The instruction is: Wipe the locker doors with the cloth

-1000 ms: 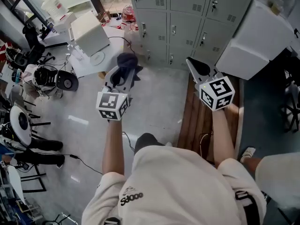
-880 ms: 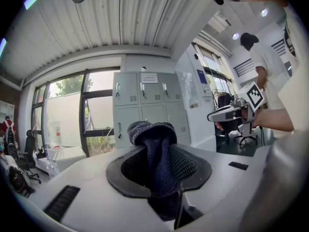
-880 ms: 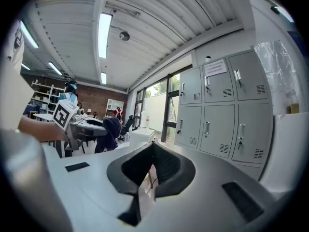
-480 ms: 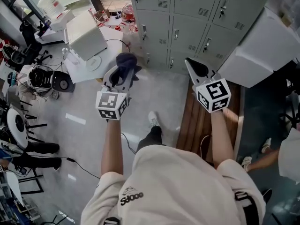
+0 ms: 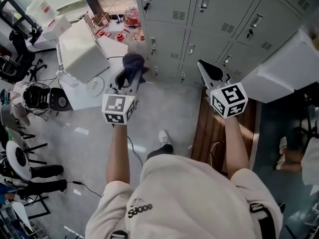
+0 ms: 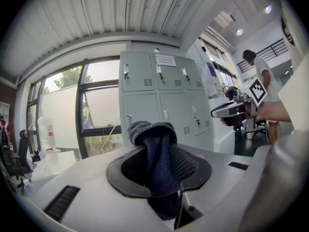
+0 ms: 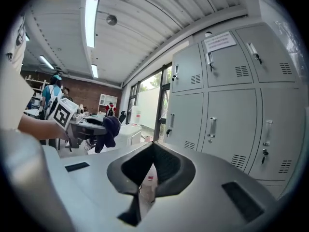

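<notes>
Grey metal lockers (image 5: 209, 19) fill the top of the head view and stand ahead in the left gripper view (image 6: 159, 100) and the right gripper view (image 7: 227, 110). My left gripper (image 5: 130, 76) is shut on a dark blue cloth (image 5: 133, 65), held a short way in front of the lower left doors without touching them. The cloth (image 6: 157, 153) bunches up between the jaws. My right gripper (image 5: 209, 72) is level with it further right, shut and empty, its tips (image 7: 153, 151) meeting. From the right, the cloth (image 7: 108, 129) hangs off the left gripper.
A white boxy unit (image 5: 82, 49) stands on the floor left of the lockers, with red clutter (image 5: 130, 16) behind it. A wooden slatted platform (image 5: 212, 128) lies under my right arm. A large white box (image 5: 284, 73) sits at right. Chairs and gear crowd the far left.
The person has stepped toward the lockers, so the doors are larger and nearer to both grippers. The cloth stays held in the left gripper.
</notes>
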